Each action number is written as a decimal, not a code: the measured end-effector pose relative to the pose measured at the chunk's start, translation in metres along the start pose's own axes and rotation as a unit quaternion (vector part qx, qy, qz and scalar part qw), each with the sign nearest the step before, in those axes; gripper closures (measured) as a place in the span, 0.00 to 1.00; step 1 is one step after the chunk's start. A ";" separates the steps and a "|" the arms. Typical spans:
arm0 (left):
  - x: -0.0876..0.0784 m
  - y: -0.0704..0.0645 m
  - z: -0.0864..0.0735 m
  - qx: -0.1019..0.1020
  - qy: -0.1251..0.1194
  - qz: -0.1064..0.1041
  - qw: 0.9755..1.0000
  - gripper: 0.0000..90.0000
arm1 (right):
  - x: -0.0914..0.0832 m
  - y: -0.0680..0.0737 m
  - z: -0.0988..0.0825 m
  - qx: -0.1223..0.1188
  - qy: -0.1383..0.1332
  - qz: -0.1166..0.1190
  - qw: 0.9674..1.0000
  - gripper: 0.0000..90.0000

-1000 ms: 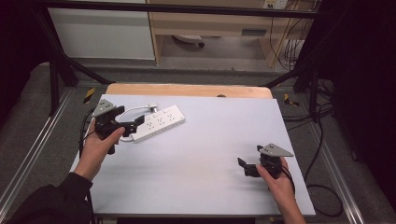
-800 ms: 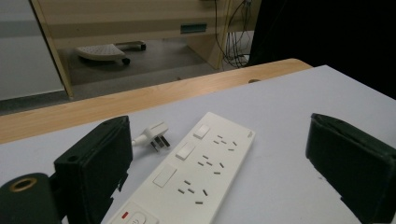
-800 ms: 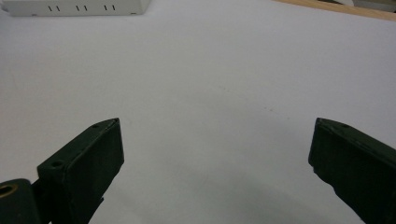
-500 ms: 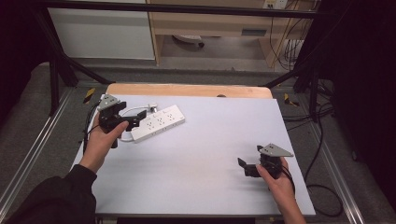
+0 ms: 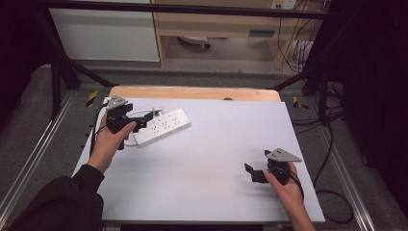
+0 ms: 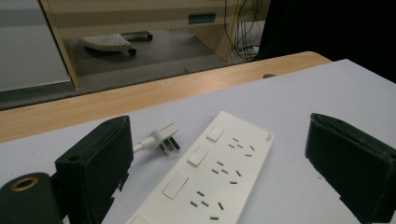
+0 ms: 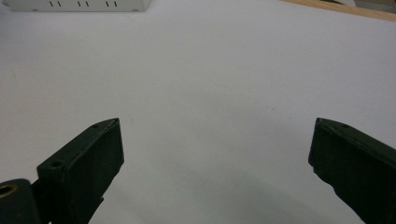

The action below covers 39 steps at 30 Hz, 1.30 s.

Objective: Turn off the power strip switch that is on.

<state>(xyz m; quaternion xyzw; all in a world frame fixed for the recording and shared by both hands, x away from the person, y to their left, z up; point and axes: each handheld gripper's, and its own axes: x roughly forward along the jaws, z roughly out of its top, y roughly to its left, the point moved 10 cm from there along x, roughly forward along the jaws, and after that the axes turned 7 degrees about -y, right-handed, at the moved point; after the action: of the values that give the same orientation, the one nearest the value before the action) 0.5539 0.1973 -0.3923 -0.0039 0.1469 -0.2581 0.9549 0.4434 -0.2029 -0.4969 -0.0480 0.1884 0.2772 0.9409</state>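
Note:
A white power strip (image 5: 161, 126) lies flat at the back left of the white table top (image 5: 216, 144). Its white plug (image 5: 155, 111) rests just behind it on a short cable. My left gripper (image 5: 143, 123) is open at the strip's left end, jaws spread either side of it. In the left gripper view the strip (image 6: 215, 172) runs between the open left gripper (image 6: 219, 125), with the plug (image 6: 163, 140) beyond it. My right gripper (image 5: 250, 171) is open near the front right, nothing between its jaws. In its own view the right gripper (image 7: 217, 123) faces bare table, with the strip (image 7: 74, 4) far off.
A bare wooden strip of table (image 5: 192, 92) runs along the back edge. Metal rails (image 5: 337, 159) flank the table on both sides. Cables (image 5: 332, 202) lie on the floor at the right. Wide bare surface lies between the two grippers.
My left gripper has moved a little farther and rightward, up to the strip's left end. The right gripper and the strip have stayed where they were.

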 end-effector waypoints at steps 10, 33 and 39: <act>0.007 0.005 -0.005 -0.006 0.006 0.005 1.000 0.09 | 0.000 0.000 0.000 -0.001 0.000 0.001 1.000 0.04; 0.023 0.013 -0.022 -0.007 0.040 0.014 0.999 0.10 | 0.000 0.001 0.000 -0.007 0.002 0.001 1.000 0.04; 0.025 0.015 -0.026 0.001 0.048 0.017 0.999 0.12 | 0.000 0.001 -0.001 -0.009 0.003 0.001 1.000 0.04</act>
<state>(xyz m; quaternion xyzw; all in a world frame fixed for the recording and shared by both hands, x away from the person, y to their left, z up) 0.5742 0.1995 -0.4258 0.0117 0.1929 -0.2415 0.9510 0.4429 -0.2025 -0.4976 -0.0572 0.1886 0.2794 0.9397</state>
